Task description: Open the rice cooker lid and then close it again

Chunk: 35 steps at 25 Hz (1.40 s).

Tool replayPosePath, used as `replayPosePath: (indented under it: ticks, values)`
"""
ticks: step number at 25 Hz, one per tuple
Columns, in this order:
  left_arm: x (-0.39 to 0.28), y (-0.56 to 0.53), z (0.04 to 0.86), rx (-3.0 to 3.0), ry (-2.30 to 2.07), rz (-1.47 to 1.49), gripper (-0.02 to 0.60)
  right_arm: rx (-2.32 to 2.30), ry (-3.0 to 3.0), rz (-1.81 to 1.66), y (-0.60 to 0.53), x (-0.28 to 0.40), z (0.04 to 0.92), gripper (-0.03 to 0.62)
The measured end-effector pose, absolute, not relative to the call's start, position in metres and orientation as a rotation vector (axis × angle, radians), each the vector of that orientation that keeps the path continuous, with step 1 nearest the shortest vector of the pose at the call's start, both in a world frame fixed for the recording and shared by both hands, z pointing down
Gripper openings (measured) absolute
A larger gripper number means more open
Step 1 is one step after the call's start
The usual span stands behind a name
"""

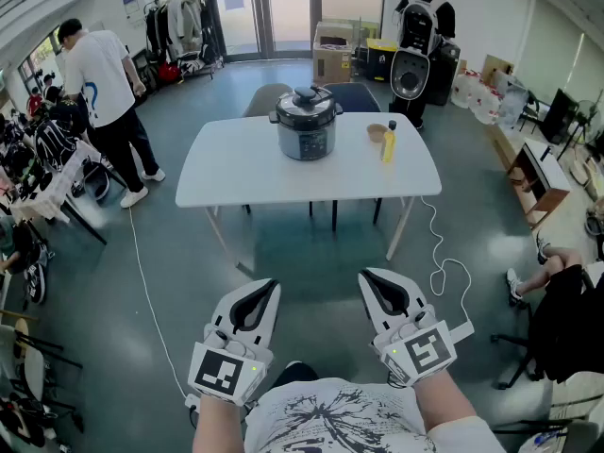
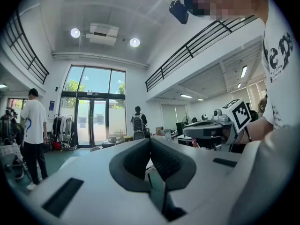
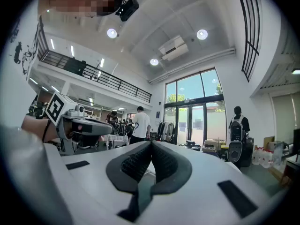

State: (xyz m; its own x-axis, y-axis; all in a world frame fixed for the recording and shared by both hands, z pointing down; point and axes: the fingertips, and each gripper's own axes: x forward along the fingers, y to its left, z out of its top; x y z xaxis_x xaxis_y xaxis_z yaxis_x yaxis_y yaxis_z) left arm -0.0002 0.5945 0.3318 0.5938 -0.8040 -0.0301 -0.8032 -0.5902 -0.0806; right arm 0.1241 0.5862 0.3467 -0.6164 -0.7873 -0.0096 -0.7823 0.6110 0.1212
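Brushed metal with a dark lid, the rice cooker (image 1: pixel 306 121) stands upright mid-way along the smooth white table (image 1: pixel 236 173) in the head view, lid down, a round knob on top. It lies straight ahead of the left tongs (image 1: pixel 268 287) and right tongs (image 1: pixel 367 277), well apart from both and roughly between their lines, so neither looks clearly nearer. The pot is round, with no long axis to align to.

Left gripper view: the ribbed dark pads (image 2: pixel 136 161) meet on nothing, and the cooker cannot be made out.

Right gripper view: likewise closed and empty.
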Motion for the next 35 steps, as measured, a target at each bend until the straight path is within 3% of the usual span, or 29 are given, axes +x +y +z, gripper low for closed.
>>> replayPosePath:
  ticks: [14, 15, 17, 18, 21, 27, 35]
  values:
    - [-0.001, 0.583, 0.344, -2.755, 1.394, -0.109, 0.014, 1.365, -2.778, -0.105, 0.573, 0.126, 0.357, 0.014]
    - [-0.002, 0.581, 0.346, -2.758, 1.4, -0.123, 0.012, 1.374, -2.773, -0.119, 0.57, 0.127, 0.356, 0.043]
    - [-0.002, 0.573, 0.349, -2.768, 1.41, -0.133, 0.012, 1.367, -2.766, -0.121, 0.56, 0.126, 0.355, 0.31]
    - [-0.003, 0.568, 0.35, -2.77, 1.411, -0.134, 0.012, 1.374, -2.767, -0.102, 0.552, 0.126, 0.355, 0.385]
    - [-0.006, 0.545, 0.348, -2.764, 1.417, -0.069, 0.014, 1.434, -2.778, -0.056, 0.523, 0.126, 0.353, 0.518]
    - [-0.017, 0.48, 0.349, -2.761, 1.367, -0.031, 0.013, 1.489, -2.722, -0.068, 0.452, 0.116, 0.364, 0.555]
    - [-0.062, 0.322, 0.355, -2.807, 1.329, 0.001, 0.014, 1.506, -2.662, -0.031, 0.301, 0.07, 0.374, 0.554]
